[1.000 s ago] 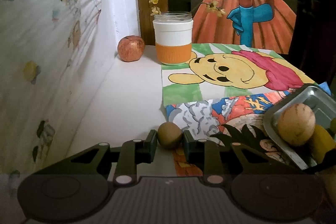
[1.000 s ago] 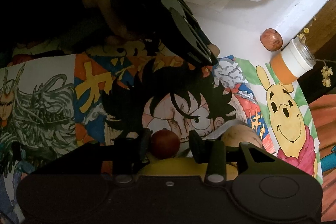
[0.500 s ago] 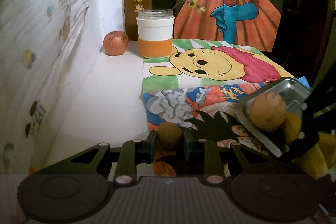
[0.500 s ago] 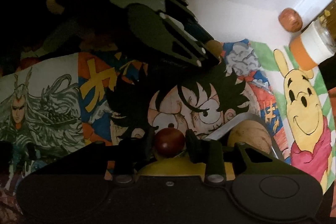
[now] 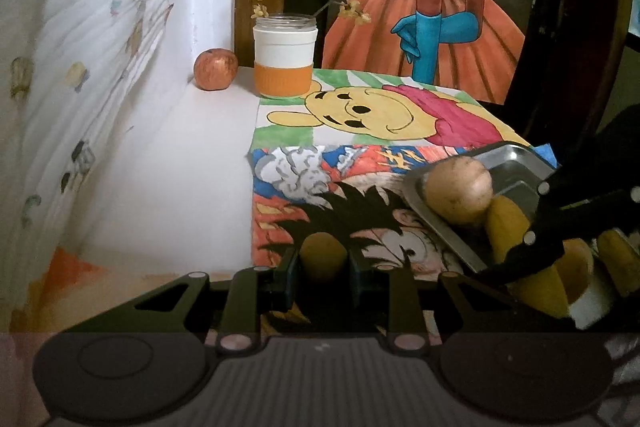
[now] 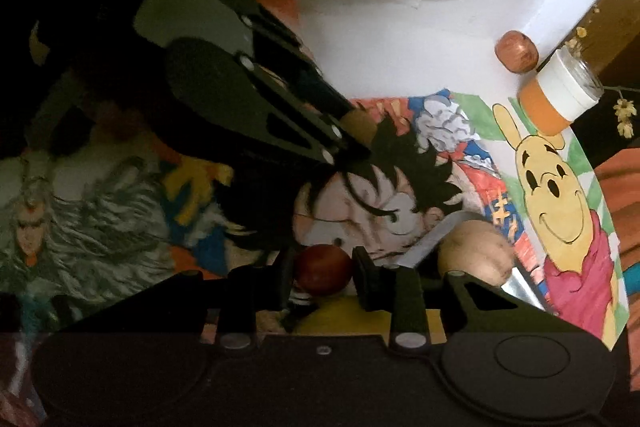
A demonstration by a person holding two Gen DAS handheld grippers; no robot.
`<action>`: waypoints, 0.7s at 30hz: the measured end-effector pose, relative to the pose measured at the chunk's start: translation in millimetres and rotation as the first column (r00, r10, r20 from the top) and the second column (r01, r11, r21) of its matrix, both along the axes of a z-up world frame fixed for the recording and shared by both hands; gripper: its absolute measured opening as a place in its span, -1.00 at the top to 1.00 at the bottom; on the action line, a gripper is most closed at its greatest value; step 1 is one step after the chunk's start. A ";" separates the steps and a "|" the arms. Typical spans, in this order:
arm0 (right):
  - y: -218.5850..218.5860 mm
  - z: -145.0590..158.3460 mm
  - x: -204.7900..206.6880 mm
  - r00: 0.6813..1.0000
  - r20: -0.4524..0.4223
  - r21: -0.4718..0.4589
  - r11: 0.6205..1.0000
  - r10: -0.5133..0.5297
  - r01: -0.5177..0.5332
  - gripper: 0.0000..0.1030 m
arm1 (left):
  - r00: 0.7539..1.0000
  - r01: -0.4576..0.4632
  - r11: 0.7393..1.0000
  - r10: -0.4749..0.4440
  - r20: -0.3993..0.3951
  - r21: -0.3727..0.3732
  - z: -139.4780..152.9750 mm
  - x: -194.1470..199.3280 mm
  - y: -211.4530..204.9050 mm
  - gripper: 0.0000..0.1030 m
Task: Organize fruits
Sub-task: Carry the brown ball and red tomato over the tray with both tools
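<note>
apple (image 5: 215,75): 1 | cup (image 5: 285,60): 1 | tray (image 5: 516,163): 1 | claws: 2 | claw-held fruits: 2

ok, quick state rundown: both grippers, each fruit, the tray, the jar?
left gripper: shut on a small brown fruit
right gripper: shut on a small dark red fruit
metal tray: on the table, holds fruit
tan round fruit: resting in the tray
yellow fruit: in the tray, partly hidden
apple: loose in the far corner
jar: upright, no lid
</note>
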State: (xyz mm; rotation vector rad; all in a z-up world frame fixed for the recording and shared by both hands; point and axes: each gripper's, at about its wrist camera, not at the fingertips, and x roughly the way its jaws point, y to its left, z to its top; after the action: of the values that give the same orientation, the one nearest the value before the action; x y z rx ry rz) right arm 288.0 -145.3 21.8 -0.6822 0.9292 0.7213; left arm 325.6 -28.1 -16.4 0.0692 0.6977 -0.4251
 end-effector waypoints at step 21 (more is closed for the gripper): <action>-86.3 60.4 -108.2 0.939 0.182 0.225 0.942 -0.292 0.250 0.36 | 1.000 0.013 0.996 -0.011 0.014 -0.093 35.2 -90.2 -39.8 0.44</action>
State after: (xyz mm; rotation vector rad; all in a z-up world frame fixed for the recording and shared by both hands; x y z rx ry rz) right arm 179.7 -231.6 82.3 -0.4318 0.7242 0.4750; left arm 235.4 -67.9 18.8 -0.0115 0.6636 -0.4677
